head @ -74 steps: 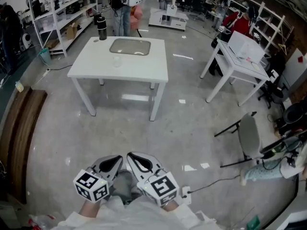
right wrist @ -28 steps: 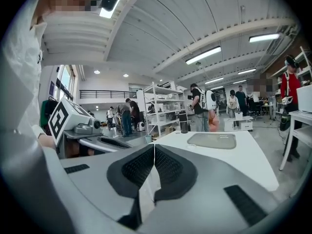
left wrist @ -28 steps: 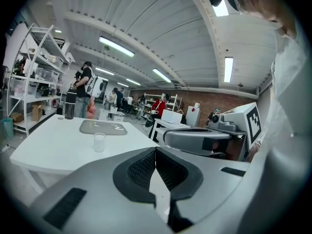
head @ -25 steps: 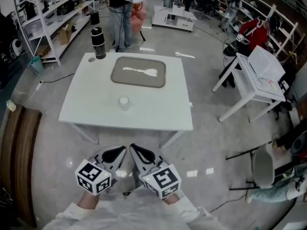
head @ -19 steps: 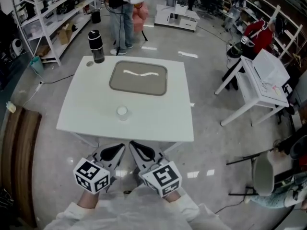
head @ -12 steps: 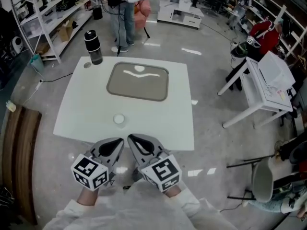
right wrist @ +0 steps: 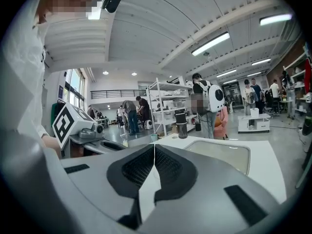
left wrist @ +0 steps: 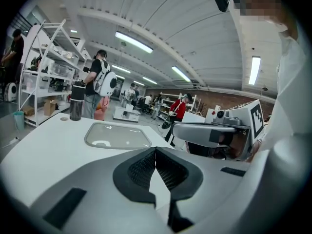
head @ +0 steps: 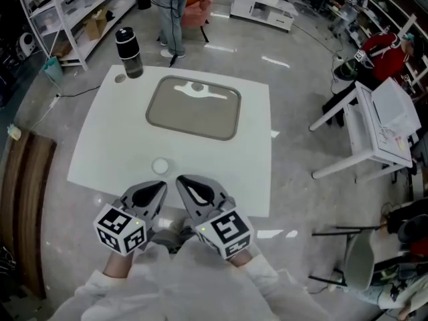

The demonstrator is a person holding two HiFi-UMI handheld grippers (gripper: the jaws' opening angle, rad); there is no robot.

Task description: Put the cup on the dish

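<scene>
A small clear cup point(head: 160, 166) stands near the front edge of the white table point(head: 100, 146). Beyond it, at the table's middle, lies the flat grey dish point(head: 194, 109), which also appears in the left gripper view point(left wrist: 117, 136) and the right gripper view point(right wrist: 225, 155). My left gripper point(head: 162, 185) hovers just this side of the cup, shut and empty. Right beside it my right gripper point(head: 178, 179) is also shut with nothing held. In the gripper views the left jaws point(left wrist: 155, 149) and right jaws point(right wrist: 154, 146) meet; the cup is hidden there.
A black bottle point(head: 129, 52) stands at the table's far left corner, with a small round mark point(head: 120, 79) beside it. A person point(head: 175, 5) stands behind the table. Shelving point(head: 60, 5) runs along the left, another white table point(head: 378, 122) is at the right, and a wooden bench point(head: 20, 199) at the left.
The table has drawn nearer in the head view; both grippers now reach its front edge by the cup. Both jaws stayed shut.
</scene>
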